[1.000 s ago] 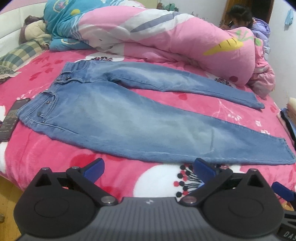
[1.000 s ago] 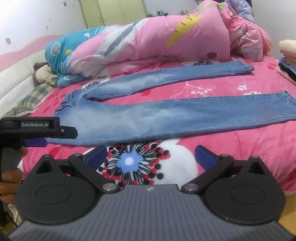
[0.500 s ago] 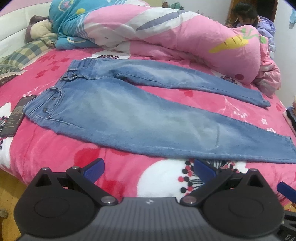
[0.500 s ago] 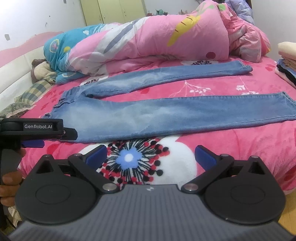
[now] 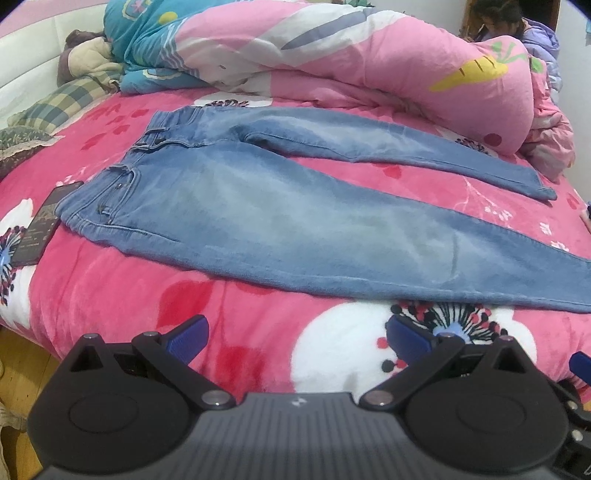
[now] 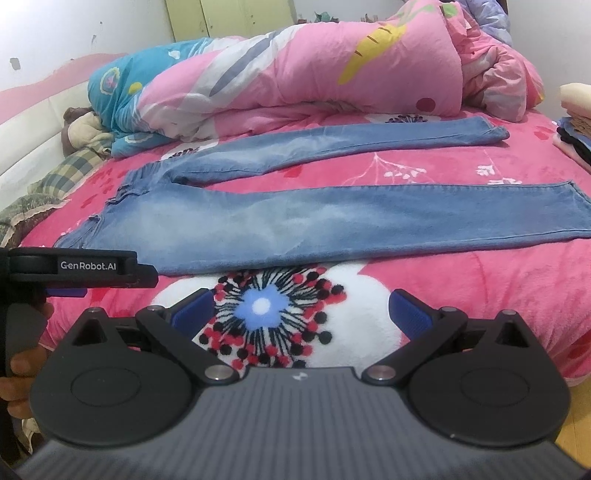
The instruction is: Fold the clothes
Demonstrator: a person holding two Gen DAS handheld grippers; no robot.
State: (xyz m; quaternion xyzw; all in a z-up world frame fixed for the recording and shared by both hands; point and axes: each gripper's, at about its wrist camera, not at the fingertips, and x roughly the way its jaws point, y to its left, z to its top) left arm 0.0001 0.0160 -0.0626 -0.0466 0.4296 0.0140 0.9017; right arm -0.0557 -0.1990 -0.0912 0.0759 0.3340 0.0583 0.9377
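A pair of light blue jeans (image 5: pixel 280 218) lies flat on the pink flowered blanket, waist at the left, both legs spread to the right. In the right wrist view the jeans (image 6: pixel 295 221) run across the middle of the bed. My left gripper (image 5: pixel 297 338) hangs open at the bed's near edge, short of the near leg's lower seam, with nothing between its blue pads. My right gripper (image 6: pixel 301 308) is open too, over a white and blue flower print, just short of the near leg. The left gripper's body (image 6: pixel 85 267) shows at the left of the right wrist view, held by a hand (image 6: pixel 18 369).
A rolled pink and blue quilt (image 5: pixel 332 62) fills the far side of the bed. A dark phone (image 5: pixel 44 225) lies beside the waistband. Pillows (image 5: pixel 66 99) sit at the far left. A person (image 5: pixel 506 18) sits beyond the quilt. Folded clothes (image 6: pixel 576 118) are stacked at the right.
Both grippers have moved a little closer to the bed and the jeans; the jeans look larger and lower in the views. The jeans have not moved. Both grippers stay open.
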